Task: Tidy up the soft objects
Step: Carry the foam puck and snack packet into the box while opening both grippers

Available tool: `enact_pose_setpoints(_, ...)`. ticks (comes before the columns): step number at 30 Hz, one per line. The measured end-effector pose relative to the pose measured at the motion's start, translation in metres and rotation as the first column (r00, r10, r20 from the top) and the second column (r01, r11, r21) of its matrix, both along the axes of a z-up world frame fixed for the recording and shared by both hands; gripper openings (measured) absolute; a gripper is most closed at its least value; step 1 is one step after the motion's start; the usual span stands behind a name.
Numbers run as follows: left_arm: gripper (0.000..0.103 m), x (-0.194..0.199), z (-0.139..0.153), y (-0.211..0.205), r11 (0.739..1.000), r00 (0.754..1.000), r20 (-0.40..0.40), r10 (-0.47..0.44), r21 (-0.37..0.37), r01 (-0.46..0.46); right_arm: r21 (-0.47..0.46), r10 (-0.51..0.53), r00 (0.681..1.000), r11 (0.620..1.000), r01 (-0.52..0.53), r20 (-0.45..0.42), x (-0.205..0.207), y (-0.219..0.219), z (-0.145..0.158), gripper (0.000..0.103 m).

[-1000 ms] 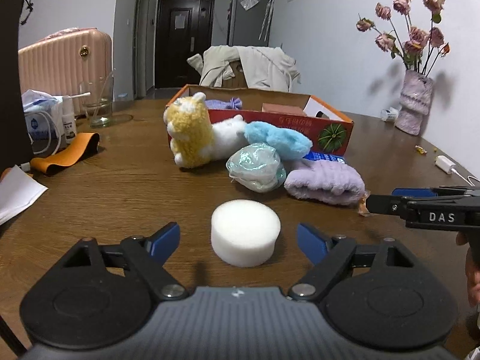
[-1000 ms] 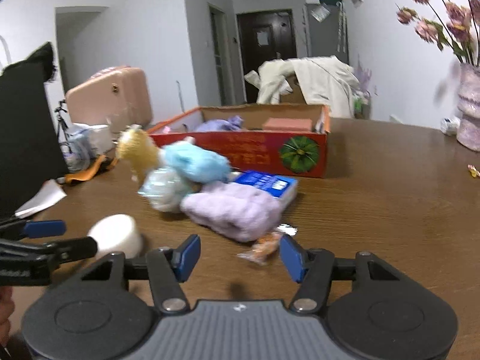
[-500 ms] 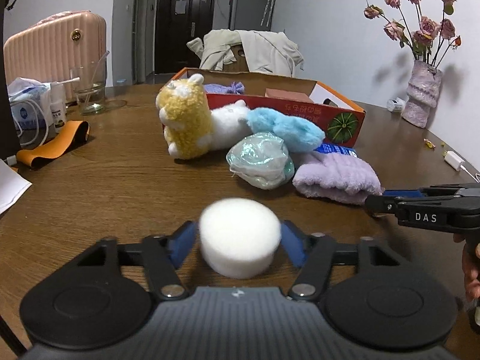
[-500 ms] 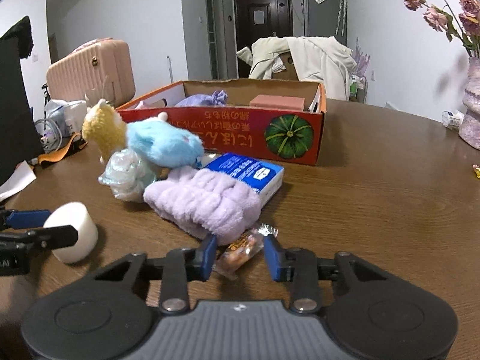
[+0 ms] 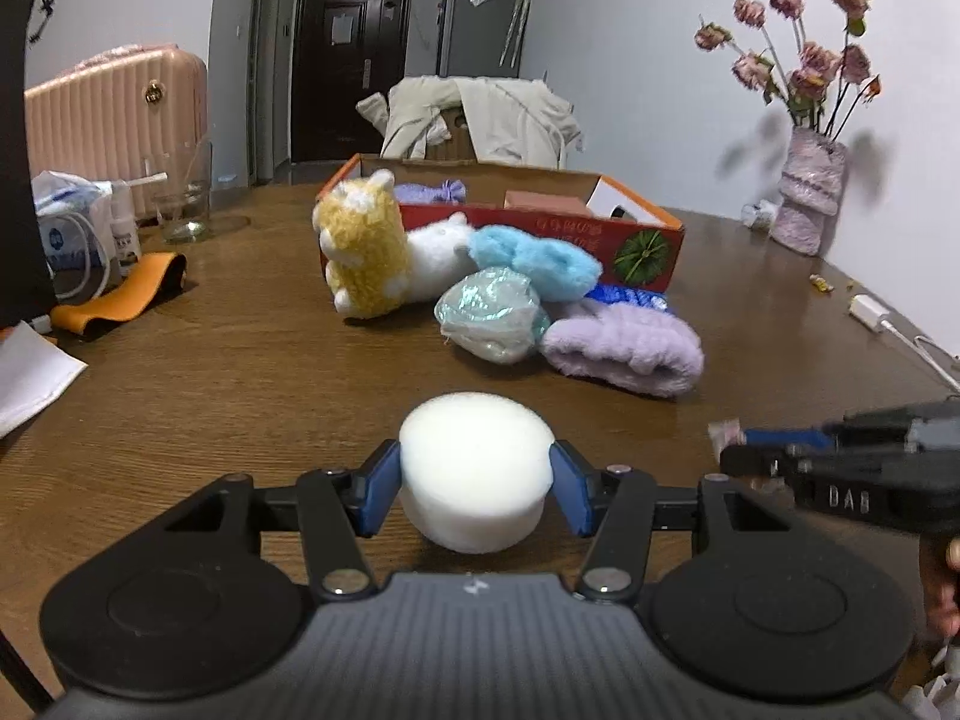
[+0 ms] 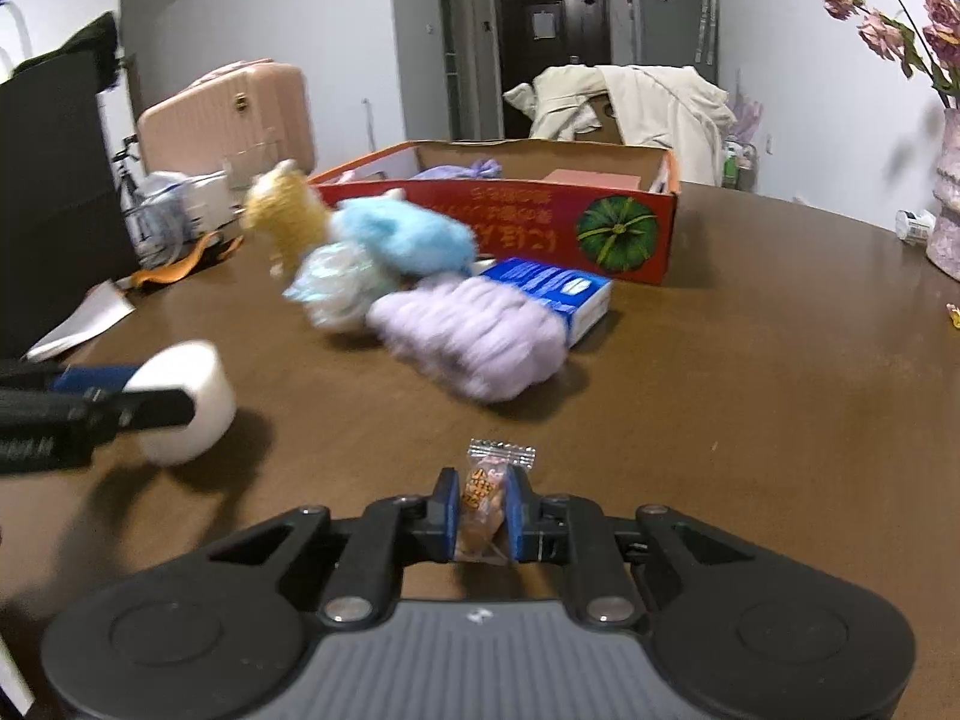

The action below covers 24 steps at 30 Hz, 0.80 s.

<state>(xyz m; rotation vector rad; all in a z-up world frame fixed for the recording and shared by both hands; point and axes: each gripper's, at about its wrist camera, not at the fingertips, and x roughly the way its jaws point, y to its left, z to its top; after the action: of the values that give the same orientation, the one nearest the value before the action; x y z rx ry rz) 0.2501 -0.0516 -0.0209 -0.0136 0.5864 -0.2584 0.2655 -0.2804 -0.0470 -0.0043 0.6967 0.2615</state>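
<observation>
My left gripper is shut on a white foam cylinder and holds it just above the wooden table. My right gripper is shut on a small snack packet with a clear wrapper. Ahead lie a yellow plush, a blue plush, an iridescent bundle and a lilac fuzzy cloth. Behind them stands an open red cardboard box with a lilac item and a pink block inside. The foam cylinder also shows in the right wrist view.
A blue and white box lies behind the lilac cloth. A vase of dried roses stands at the far right. A glass, a bottle, an orange band and paper sit at the left. A charger cable lies at the right edge.
My left gripper moved forward and shut on the foam cylinder. My right gripper shut on the snack packet and lifted it back from the lilac cloth.
</observation>
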Motion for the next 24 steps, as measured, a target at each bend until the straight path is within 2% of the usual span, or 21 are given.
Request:
enact_pose_setpoints(9, 0.055, -0.034, 0.029, 0.006, 1.0, 0.996, 0.091, -0.01, -0.015, 0.011, 0.042, 0.016, 0.996, 0.999, -0.019, 0.091, -0.041, 0.007, 0.029, 0.015)
enact_pose_setpoints(14, 0.055, -0.023, 0.051, 0.011, 0.997, 0.992, 0.116, -0.048, -0.058, 0.055, 0.062, 0.057, 0.987, 0.996, -0.067, 0.15, -0.035, 0.008, 0.054, 0.015)
enact_pose_setpoints(18, 0.055, 0.023, 0.084, 0.013, 0.991, 0.982, 0.163, -0.092, -0.083, 0.106, 0.081, 0.107, 0.977, 0.989, -0.124, 0.183, 0.005, 0.007, 0.082, 0.015)
enact_pose_setpoints(22, 0.055, 0.105, 0.11, 0.008, 0.989, 0.987, 0.121, -0.103, -0.093, 0.114, 0.092, 0.139, 0.97, 0.983, -0.16, 0.198, 0.083, 0.005, 0.117, 0.015)
enact_pose_setpoints(24, 0.055, 0.157, 0.116, 0.0, 0.992, 0.993, 0.074, -0.095, -0.077, 0.101, 0.115, 0.146, 0.975, 0.979, -0.166, 0.169, 0.131, 0.006, 0.129, 0.015)
